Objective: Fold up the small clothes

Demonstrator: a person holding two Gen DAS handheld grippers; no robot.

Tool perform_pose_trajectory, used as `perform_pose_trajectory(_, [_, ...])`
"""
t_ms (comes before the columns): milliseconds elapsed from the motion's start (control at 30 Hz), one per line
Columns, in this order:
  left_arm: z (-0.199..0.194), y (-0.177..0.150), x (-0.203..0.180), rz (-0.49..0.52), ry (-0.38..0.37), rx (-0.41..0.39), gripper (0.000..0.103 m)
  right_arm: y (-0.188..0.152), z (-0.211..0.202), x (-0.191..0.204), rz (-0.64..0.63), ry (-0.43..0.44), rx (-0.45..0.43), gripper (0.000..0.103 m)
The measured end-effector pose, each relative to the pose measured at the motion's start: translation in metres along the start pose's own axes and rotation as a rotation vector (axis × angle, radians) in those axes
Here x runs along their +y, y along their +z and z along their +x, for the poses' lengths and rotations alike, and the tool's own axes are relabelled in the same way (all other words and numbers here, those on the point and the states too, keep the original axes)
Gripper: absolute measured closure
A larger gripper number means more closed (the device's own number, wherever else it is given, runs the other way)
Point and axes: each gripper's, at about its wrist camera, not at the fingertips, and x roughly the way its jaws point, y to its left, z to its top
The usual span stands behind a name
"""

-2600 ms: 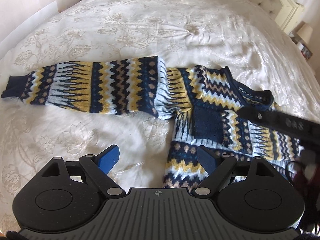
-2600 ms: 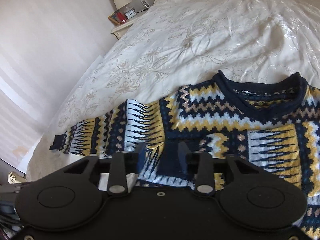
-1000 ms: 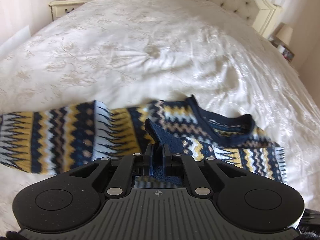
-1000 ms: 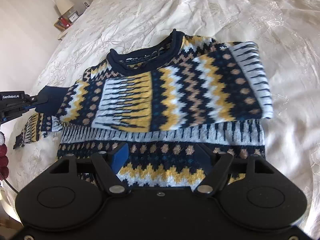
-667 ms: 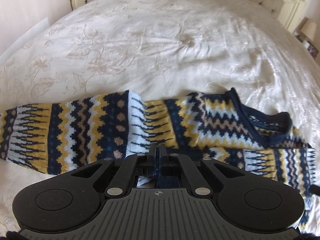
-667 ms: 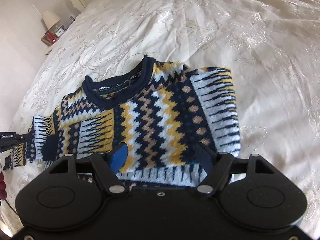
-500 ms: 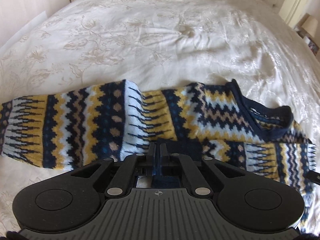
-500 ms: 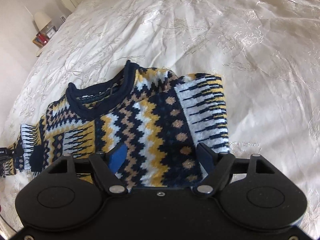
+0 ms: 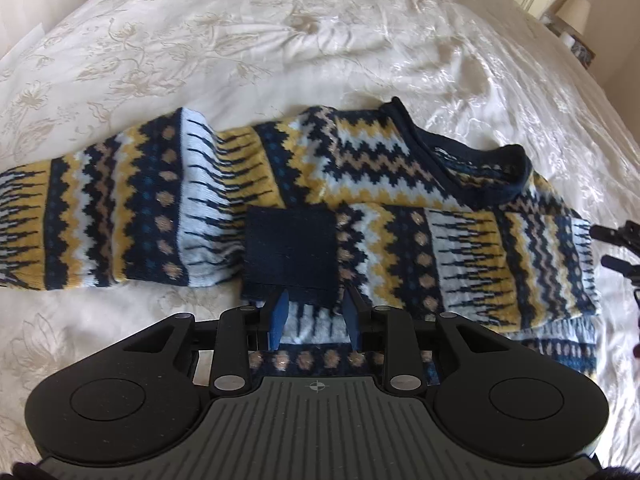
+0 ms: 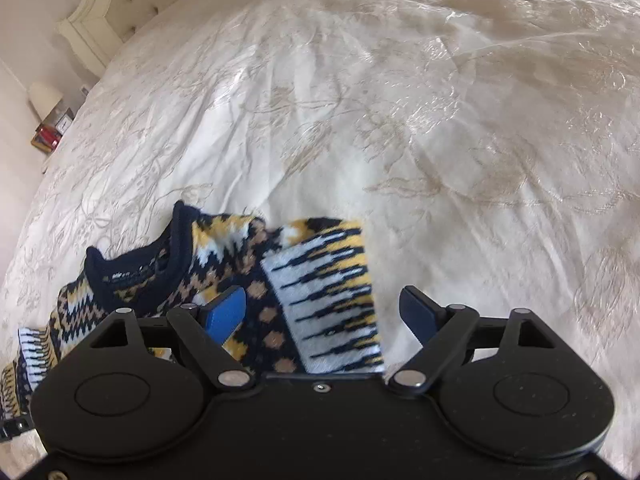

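A navy, yellow and white zigzag sweater lies flat on the bed, one sleeve stretched out to the left. The other sleeve is folded across the chest, and its navy cuff rests on the body. My left gripper hovers at the cuff's near edge. Its jaws are opening, and the pads stand clear of the cuff on both sides. My right gripper is over the sweater's folded side, near the neckline. Its jaws are wide and still opening, gripping nothing.
A cream embroidered bedspread covers the bed all around the sweater. A tufted headboard and a bedside lamp stand at the far end. Another lamp is at the right. Black parts of the other gripper show at the right edge.
The left gripper came down, laid the navy cuff on the sweater's body and parted its jaws from it. The right gripper slid along the sweater to its folded side, opening wider.
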Motion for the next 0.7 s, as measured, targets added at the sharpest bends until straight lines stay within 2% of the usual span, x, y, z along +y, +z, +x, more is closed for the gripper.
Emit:
perform_pose_trajectory(67, [0.006,0.001,-0.003,-0.005,-0.007,-0.001,0.074,0.009,0.006,-0.009,0.008,0.003,0.0,0.019])
perform_pose_trajectory(133, [0.014,0.003,-0.007,-0.009,-0.006,0.0,0.073,0.017,0.012,-0.014,-0.009,-0.005,0.009,0.025])
perform_pose_trajectory(267, [0.041,0.007,-0.01,-0.025,0.016,0.04,0.073,0.026,0.026,-0.018,-0.055,-0.001,0.045,0.041])
perform_pose_trajectory(367, [0.057,0.006,-0.008,-0.04,0.027,0.079,0.073,0.029,0.033,-0.017,-0.085,0.02,0.064,0.042])
perform_pose_trajectory(500, [0.062,0.008,-0.01,-0.021,0.035,0.092,0.072,0.03,0.043,-0.011,-0.097,0.07,0.079,0.044])
perform_pose_trajectory(533, [0.062,0.009,-0.01,-0.018,0.036,0.095,0.072,0.03,0.044,-0.01,-0.097,0.08,0.081,0.048])
perform_pose_trajectory(567, [0.062,0.009,-0.01,-0.019,0.035,0.096,0.072,0.029,0.047,-0.009,-0.094,0.088,0.085,0.064])
perform_pose_trajectory(600, [0.061,0.009,-0.01,-0.021,0.035,0.096,0.072,0.029,0.048,-0.007,-0.091,0.08,0.091,0.086])
perform_pose_trajectory(700, [0.061,0.012,-0.011,-0.026,0.032,0.098,0.072,0.027,0.034,0.007,-0.146,0.029,0.054,0.086])
